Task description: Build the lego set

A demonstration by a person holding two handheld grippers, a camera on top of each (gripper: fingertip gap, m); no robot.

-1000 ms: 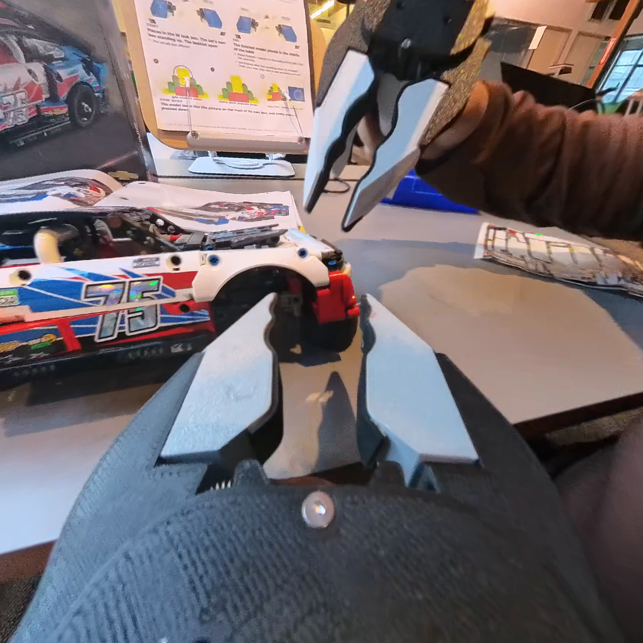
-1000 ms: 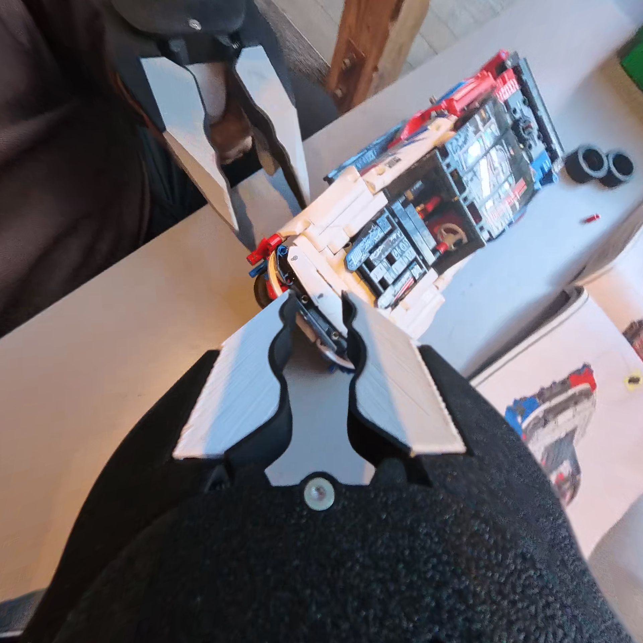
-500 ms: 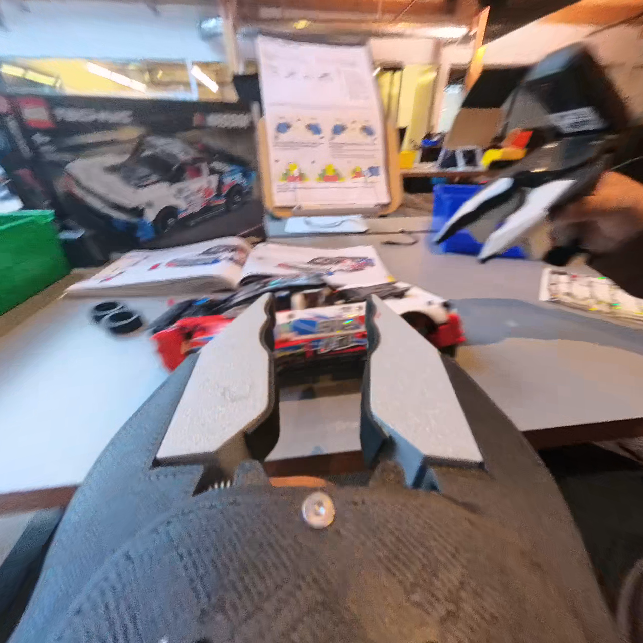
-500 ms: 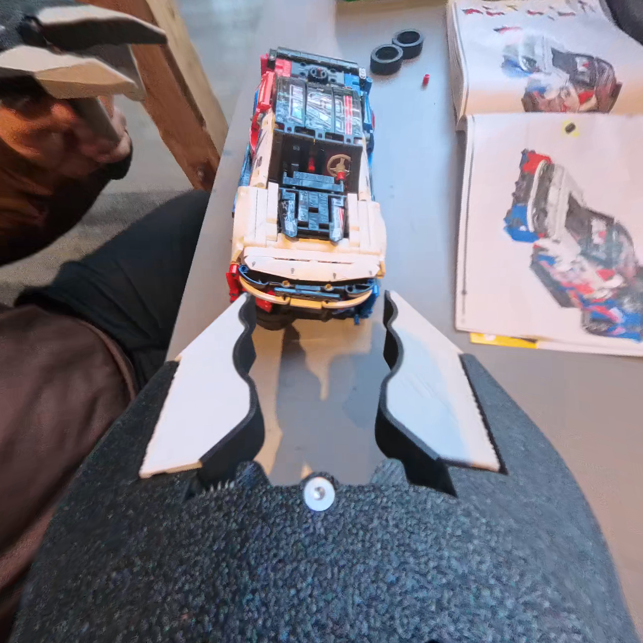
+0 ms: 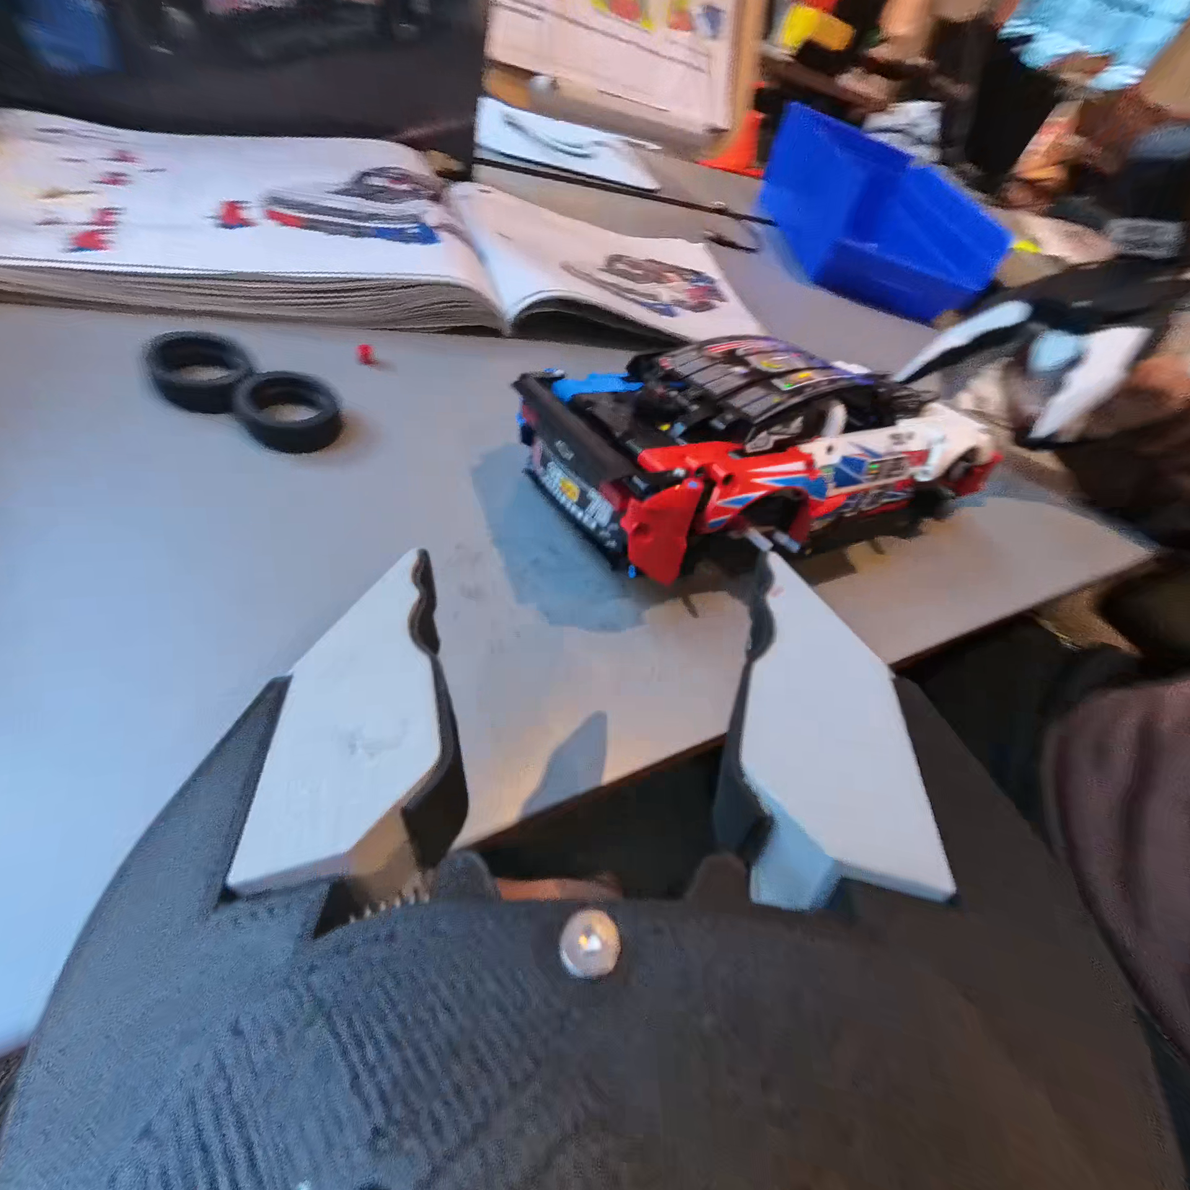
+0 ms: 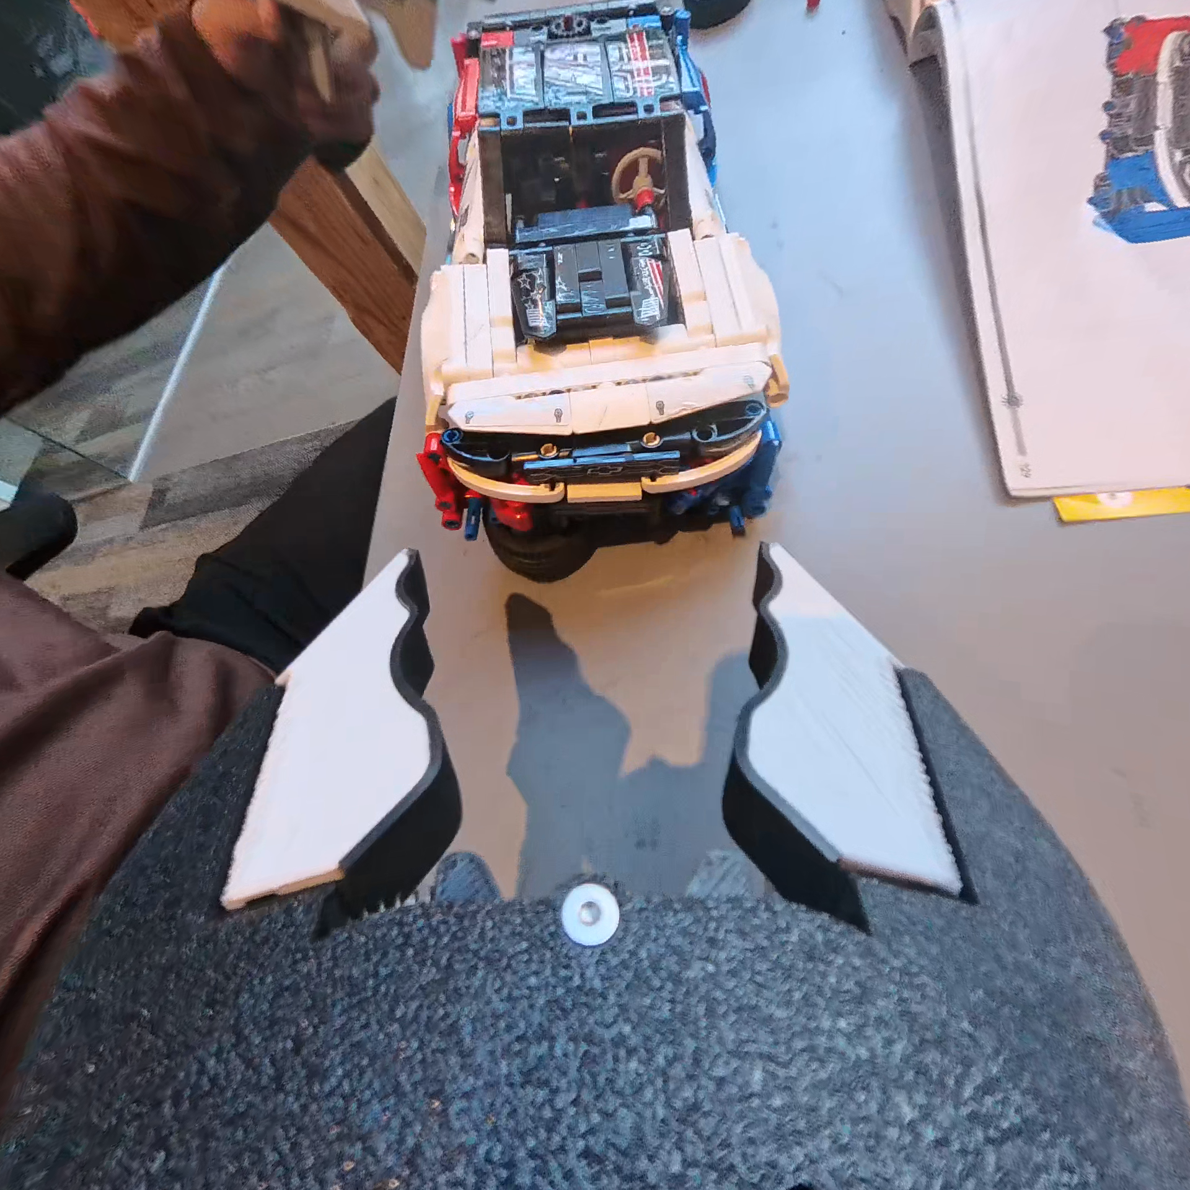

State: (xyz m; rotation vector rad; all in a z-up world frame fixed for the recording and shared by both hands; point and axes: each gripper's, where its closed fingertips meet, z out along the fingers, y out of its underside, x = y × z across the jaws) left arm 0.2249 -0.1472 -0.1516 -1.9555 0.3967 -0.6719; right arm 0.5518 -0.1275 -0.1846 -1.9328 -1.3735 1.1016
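While the lego car (image 6: 599, 309) sits on the grey worktop (image 6: 869, 644) near its left edge, the right hand-held gripper (image 6: 589, 560) hovers just before its nose, spread wide and empty. The left hand-held gripper (image 5: 592, 566), also wide and empty, hangs near the car's rear; two tyres (image 5: 245, 389) lie far left beside an open booklet (image 5: 322, 238).

The right gripper (image 6: 589, 560) hangs over the grey table (image 6: 901, 644) with its jaws spread wide and nothing between them; just beyond its fingertips (image 6: 406, 566) stands the lego car (image 6: 602, 360), nose toward the camera, white hood and black roofless cabin showing a tan steering wheel (image 6: 637, 177); one black tyre (image 6: 538, 557) sits under its front; an open instruction booklet (image 6: 1062, 335) lies to the right; a brown sleeve (image 6: 129, 212) crosses the upper left, blurred.
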